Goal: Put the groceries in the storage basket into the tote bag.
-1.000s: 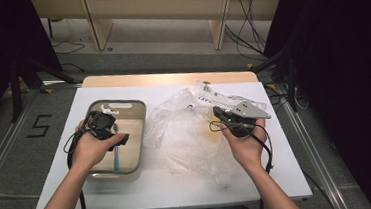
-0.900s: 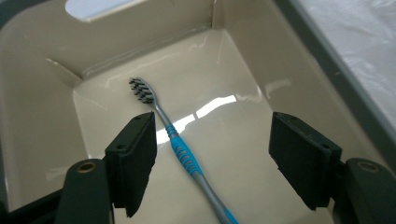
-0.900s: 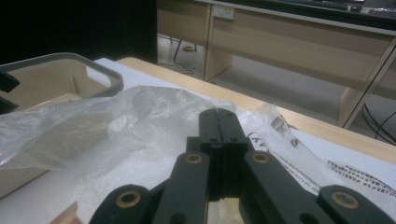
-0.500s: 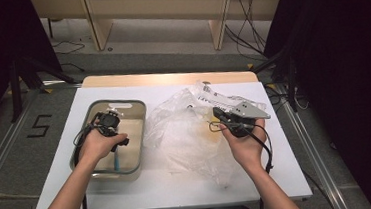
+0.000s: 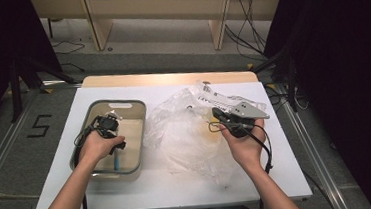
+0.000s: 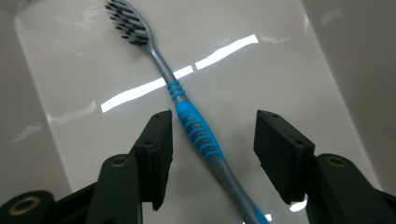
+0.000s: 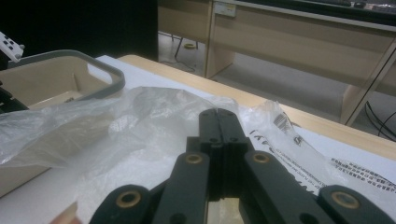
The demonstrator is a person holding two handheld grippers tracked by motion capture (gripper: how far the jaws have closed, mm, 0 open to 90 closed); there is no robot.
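Lying in the tray (image 5: 139,119), toothbrush (image 6: 187,112) between open left tool (image 6: 212,140) jaws.

Setting: lab or recording workspace. White surface (image 5: 180,185) on grey floor with a taped "5" marker (image 5: 40,126) at left of frame. Dark curtains (image 5: 341,72) flank both sides. Loose cables (image 5: 248,34) run beneath a plain wooden bench (image 5: 165,5) across the top.

Before you: white surface (image 5: 180,185), wooden strip along far edge. Beige tub (image 5: 133,119) with grey rim at left, blue-grey toothbrush (image 6: 187,112) lying inside. Crumpled clear plastic bag (image 5: 186,134) just beside tub, printed end rightward.
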